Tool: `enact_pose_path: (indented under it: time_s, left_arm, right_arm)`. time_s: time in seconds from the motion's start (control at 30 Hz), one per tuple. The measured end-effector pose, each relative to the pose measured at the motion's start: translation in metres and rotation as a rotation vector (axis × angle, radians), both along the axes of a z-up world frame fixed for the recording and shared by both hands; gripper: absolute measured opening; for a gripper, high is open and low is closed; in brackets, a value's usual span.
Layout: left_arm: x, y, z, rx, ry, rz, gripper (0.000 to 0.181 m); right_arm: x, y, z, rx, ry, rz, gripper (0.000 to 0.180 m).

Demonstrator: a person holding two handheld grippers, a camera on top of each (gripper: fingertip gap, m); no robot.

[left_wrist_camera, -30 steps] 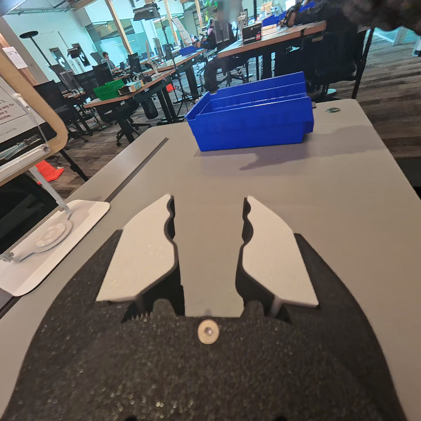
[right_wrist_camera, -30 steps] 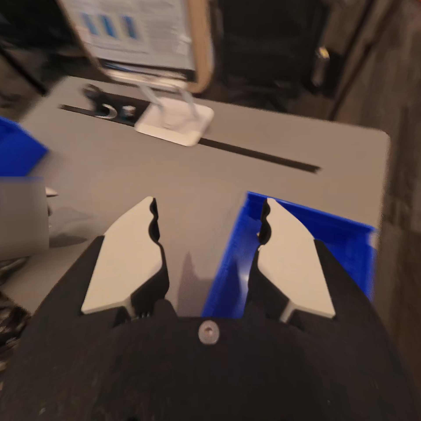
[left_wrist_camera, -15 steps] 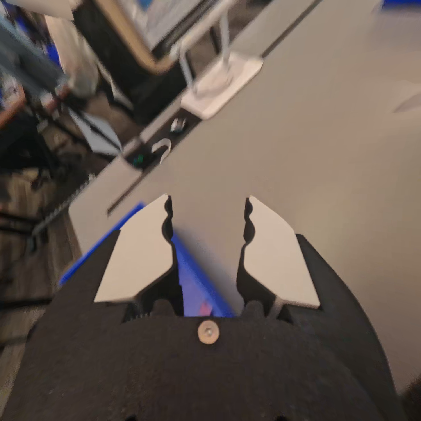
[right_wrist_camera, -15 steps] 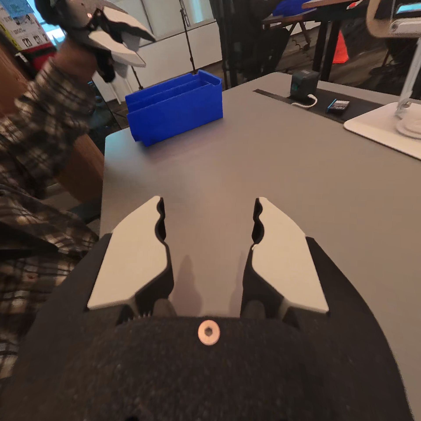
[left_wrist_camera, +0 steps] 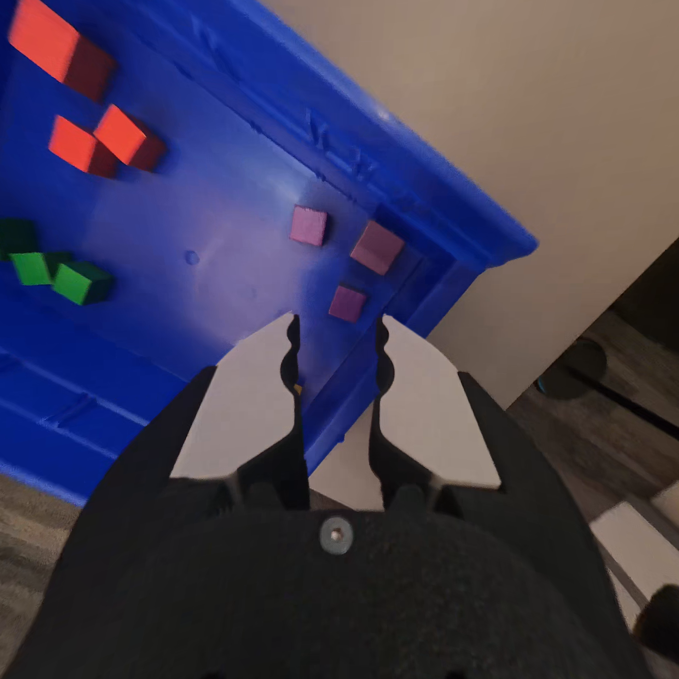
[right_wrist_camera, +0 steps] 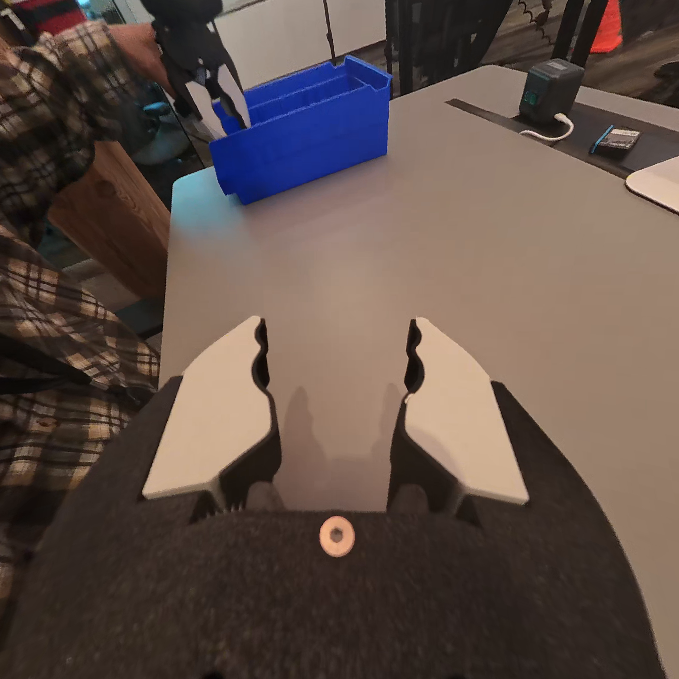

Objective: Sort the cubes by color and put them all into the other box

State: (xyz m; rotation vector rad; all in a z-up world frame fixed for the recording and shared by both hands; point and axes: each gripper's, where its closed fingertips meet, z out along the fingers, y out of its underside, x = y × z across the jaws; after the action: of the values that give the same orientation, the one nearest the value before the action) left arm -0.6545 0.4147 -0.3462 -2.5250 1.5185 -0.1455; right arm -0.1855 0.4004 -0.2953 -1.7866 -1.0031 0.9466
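Bare grey table (right_wrist_camera: 422, 257) stretches ahead of the right gripper (right_wrist_camera: 338, 330), whose jaws stand wide apart over it, holding nothing. Farther off, at the table's corner edge, sits a blue box (right_wrist_camera: 305, 143), with the left gripper (right_wrist_camera: 235, 106) dipping its tips into the near end. From the left wrist view, that gripper (left_wrist_camera: 338, 323) is parted with nothing between its jaws, just above the box floor near the end wall (left_wrist_camera: 433, 305). Inside lie three purple cubes (left_wrist_camera: 347, 303), then green cubes (left_wrist_camera: 79, 283) and red cubes (left_wrist_camera: 117, 136) farther along.
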Motion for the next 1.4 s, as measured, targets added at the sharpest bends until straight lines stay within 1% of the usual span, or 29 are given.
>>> enact_pose_path:
  time_s: [0.13,0.3,0.43,0.53,0.6,0.73,0.8,0.87,0.93,1.0,1.03,1.1,1.17,1.23,1.3,1.4]
  left_arm:
    - [-0.004,-0.001,-0.021,-0.076,0.04,-0.015,0.038]
    - [-0.002,0.001,-0.036,-0.107,0.052,-0.042,0.036]
    - [-0.004,-0.005,-0.047,-0.173,0.099,-0.073,0.036]
    - [-0.001,-0.005,-0.05,-0.209,0.102,-0.076,0.032]
    - [-0.001,-0.006,-0.052,-0.234,0.12,-0.089,0.023]
    - [-0.007,-0.001,-0.051,-0.251,0.146,-0.068,0.023]
    - [-0.009,0.005,-0.046,-0.23,0.116,-0.031,0.022]
    - [-0.008,0.016,-0.032,-0.163,0.047,0.014,0.022]
    - [-0.004,0.031,-0.011,-0.064,-0.028,0.048,0.022]
    - [0.007,0.048,0.02,0.073,-0.106,0.066,0.022]
    - [0.019,0.056,0.039,0.15,-0.161,0.065,0.021]
    - [0.061,0.069,0.085,0.312,-0.31,0.029,0.021]
    - [0.12,0.071,0.129,0.463,-0.453,-0.056,0.021]
    - [0.193,0.062,0.16,0.574,-0.604,-0.184,0.021]
    - [0.271,0.043,0.175,0.634,-0.758,-0.315,0.021]
    - [0.382,0.007,0.176,0.642,-0.997,-0.495,0.021]
  right_arm:
    - [-0.005,-0.002,0.001,0.009,-0.039,0.001,0.073]
    - [-0.013,-0.002,0.005,0.018,-0.053,0.018,0.074]
    - [-0.019,-0.003,0.005,0.03,-0.068,0.037,0.076]
    - [-0.02,-0.003,0.005,0.034,-0.069,0.04,0.076]
    - [-0.02,-0.002,0.007,0.036,-0.06,0.04,0.076]
    - [-0.016,-0.002,0.01,0.044,-0.05,0.033,0.075]
    - [-0.012,-0.002,0.012,0.039,-0.041,0.021,0.075]
    - [-0.007,-0.003,0.014,0.031,-0.02,0.007,0.073]
    - [0.0,-0.003,0.016,0.01,0.016,-0.013,0.073]
    - [0.006,-0.001,0.018,-0.033,0.078,-0.034,0.071]
    - [0.009,0.0,0.02,-0.062,0.12,-0.043,0.071]
    - [0.013,0.002,0.026,-0.146,0.229,-0.045,0.07]
    - [0.015,0.002,0.036,-0.24,0.366,-0.023,0.07]
    - [0.018,0.003,0.044,-0.338,0.492,0.006,0.07]
    - [0.021,0.002,0.051,-0.433,0.599,0.035,0.069]
    - [0.028,-0.003,0.06,-0.569,0.727,0.088,0.067]
